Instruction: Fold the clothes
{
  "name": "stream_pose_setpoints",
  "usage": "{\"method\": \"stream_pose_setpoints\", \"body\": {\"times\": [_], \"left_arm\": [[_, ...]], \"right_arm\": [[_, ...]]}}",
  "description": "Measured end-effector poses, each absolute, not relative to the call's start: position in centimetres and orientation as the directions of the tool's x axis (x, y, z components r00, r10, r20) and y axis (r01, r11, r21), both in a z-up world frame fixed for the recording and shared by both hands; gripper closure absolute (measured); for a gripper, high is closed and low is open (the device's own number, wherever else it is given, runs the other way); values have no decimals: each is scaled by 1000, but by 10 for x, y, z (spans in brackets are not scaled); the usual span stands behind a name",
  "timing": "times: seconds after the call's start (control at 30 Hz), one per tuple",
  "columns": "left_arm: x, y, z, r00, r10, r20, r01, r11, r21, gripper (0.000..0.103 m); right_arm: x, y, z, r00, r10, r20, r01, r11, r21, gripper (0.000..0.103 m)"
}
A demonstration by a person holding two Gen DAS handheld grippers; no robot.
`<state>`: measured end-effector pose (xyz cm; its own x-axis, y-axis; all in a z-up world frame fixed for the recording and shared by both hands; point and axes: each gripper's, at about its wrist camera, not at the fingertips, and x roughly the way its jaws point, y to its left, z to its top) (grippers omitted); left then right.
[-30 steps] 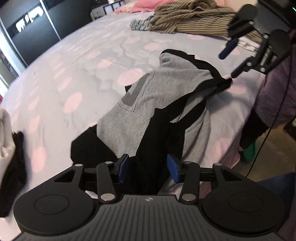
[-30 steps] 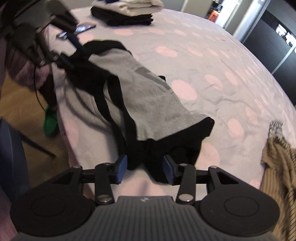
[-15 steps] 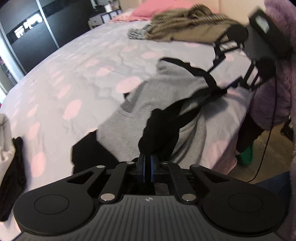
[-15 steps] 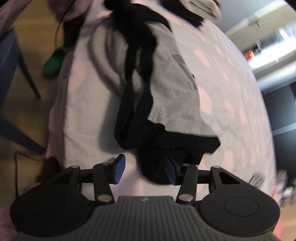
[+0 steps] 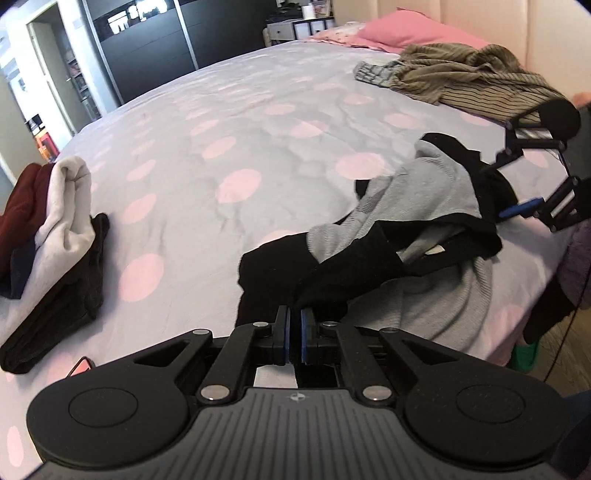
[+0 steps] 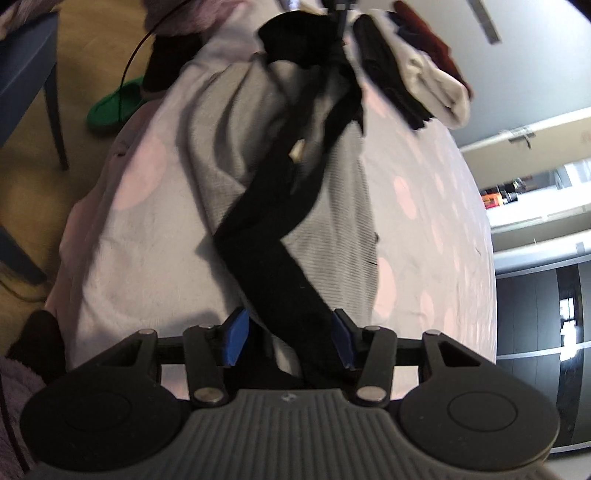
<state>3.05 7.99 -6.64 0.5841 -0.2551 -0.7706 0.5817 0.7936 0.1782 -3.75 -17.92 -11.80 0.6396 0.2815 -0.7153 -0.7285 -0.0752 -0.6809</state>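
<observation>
The left gripper point(image 5: 294, 325) has closed: its blue pads, apart a second ago, now pinch a black sleeve end of the grey-and-black shirt point(image 5: 424, 192). With one corner secured, the garment can be pulled out for folding. The shirt lies bunched near the edge of the spotted bedspread point(image 5: 229, 147), partly draped over the side. The right gripper point(image 6: 288, 338) has rolled since the earlier frame. Its jaws remain apart, straddling the black neckline band point(image 6: 273, 236) without pinching it. A folded stack point(image 5: 62, 218) sits to the left in the left wrist view, a striped heap point(image 5: 454, 74) near the pillow point(image 5: 399, 33).
</observation>
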Motion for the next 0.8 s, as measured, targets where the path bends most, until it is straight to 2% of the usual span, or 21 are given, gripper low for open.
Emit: {"method": "stream_pose_setpoints", "body": {"times": [0.1, 0.17, 0.23, 0.3, 0.4, 0.53, 0.67, 0.8], "left_arm": [[34, 85, -68, 585, -259, -768, 567, 808, 160, 100], [36, 85, -69, 589, -258, -766, 563, 811, 160, 100], [35, 85, -68, 596, -256, -761, 560, 812, 166, 100], [34, 87, -64, 605, -257, -753, 553, 816, 166, 100], [32, 90, -57, 623, -258, -738, 539, 826, 167, 100], [28, 92, -40, 670, -257, -696, 510, 841, 181, 100], [28, 95, 1, 748, -272, -606, 466, 865, 187, 100], [21, 96, 60, 836, -287, -469, 423, 880, 215, 100]], "right_arm": [[-38, -174, -129, 648, 286, -706, -701, -139, -700, 52], [-37, -170, -129, 648, 300, -700, -695, -141, -705, 63], [-35, -165, -126, 646, 313, -696, -700, -121, -704, 84], [-33, -162, -116, 639, 329, -695, -716, -76, -694, 92], [-28, -164, -94, 635, 351, -688, -751, 69, -657, 98], [-8, -174, -53, 661, 381, -647, -749, 385, -539, 98], [6, -184, -3, 772, 355, -527, -614, 630, -476, 99], [8, -188, 61, 878, 298, -375, -448, 786, -426, 99]]}}
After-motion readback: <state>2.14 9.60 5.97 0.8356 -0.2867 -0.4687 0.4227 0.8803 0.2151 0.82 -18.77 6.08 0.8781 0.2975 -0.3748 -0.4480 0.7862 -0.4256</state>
